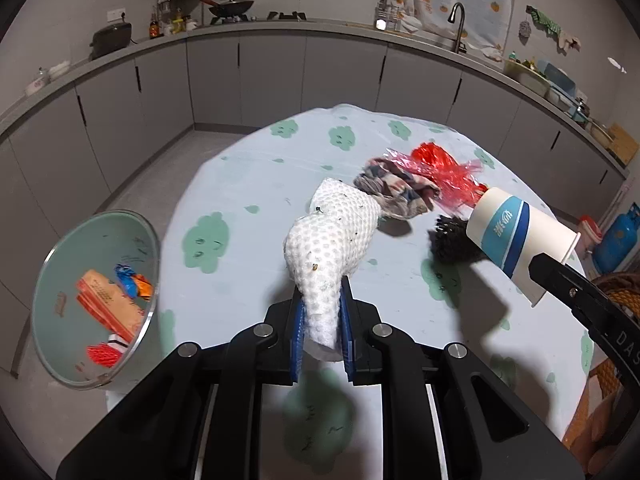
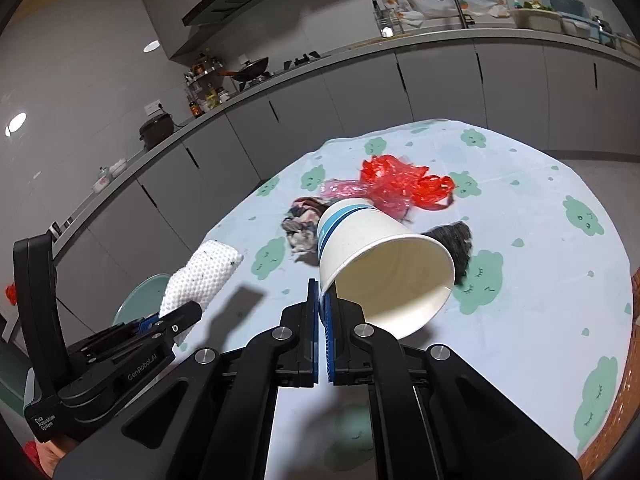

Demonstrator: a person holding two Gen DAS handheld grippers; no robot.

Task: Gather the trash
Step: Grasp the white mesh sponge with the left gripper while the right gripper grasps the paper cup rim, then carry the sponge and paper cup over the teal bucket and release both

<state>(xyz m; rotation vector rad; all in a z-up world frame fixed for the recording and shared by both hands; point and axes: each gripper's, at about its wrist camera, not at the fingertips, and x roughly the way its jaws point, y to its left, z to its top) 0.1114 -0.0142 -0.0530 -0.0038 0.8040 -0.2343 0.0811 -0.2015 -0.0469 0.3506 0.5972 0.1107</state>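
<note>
**Both grips loaded, bin waiting on my left**

In my left gripper [image 1: 322, 320] I hold a white foam net sleeve [image 1: 334, 236], speckled with dark crumbs, pinched at its lower end between the blue pads so the rest stands up and leans away over the table. It looks feather-light and spongy; squeezing it flat at one end should do, and it seems unlikely to slip on the ribbed pads.

My right gripper [image 2: 323, 304] is clamped on the rim of a white paper cup with blue bands [image 2: 372, 252], one pad inside the wall and one outside, the cup tipped with its mouth toward me. I judge the thin wall easy to crush, so a light pinch at the stiffer rolled rim suits it.

Left on the pale cloud-print tablecloth [image 1: 240, 184] are a crumpled patterned rag [image 1: 394, 190], a red plastic bag [image 2: 400, 186] and a dark bristly scrap [image 1: 454, 242], lying near one another. The round green-lined bin [image 1: 96, 300], already holding wrappers, stands beside the table's edge.
</note>
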